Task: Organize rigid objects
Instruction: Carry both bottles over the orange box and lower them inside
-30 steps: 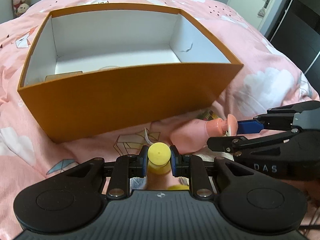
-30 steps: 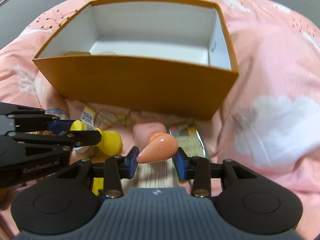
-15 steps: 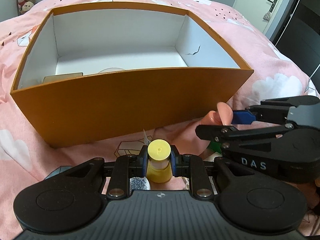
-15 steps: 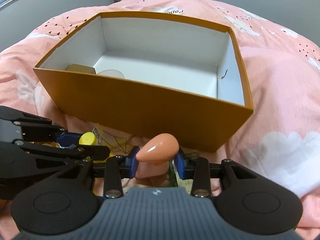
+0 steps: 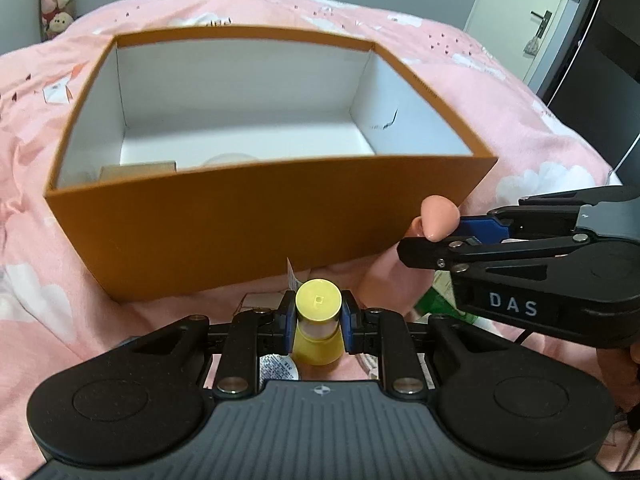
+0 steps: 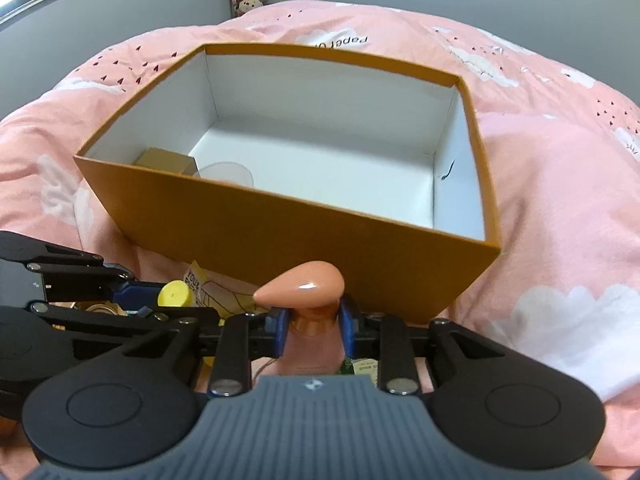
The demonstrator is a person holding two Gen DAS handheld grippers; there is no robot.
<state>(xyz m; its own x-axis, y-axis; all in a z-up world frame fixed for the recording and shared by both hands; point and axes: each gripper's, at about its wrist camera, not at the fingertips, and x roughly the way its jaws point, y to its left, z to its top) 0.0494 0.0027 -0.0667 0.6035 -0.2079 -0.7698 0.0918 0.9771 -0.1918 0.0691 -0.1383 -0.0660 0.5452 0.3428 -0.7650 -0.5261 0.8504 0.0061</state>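
1. Yellow-capped bottle (image 5: 318,326): clamped at the neck by the left gripper (image 5: 318,320), upright, in front of the orange box (image 5: 256,220).
2. Peach-capped bottle (image 6: 310,312): between the right gripper (image 6: 312,326) pads, jaws closing on its neck.
3. Both sit outside the box, above the pink bedding (image 6: 560,184).

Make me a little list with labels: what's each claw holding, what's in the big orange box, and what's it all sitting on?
left gripper: shut on the yellow-capped bottle
right gripper: fingers closing on the peach bottle, gripped below its teardrop cap
orange box: open, white inside
inside the box: small brown box and a clear round lid, near the left corner
underneath: pink bedspread with white clouds
still outside: green packet, partly hidden
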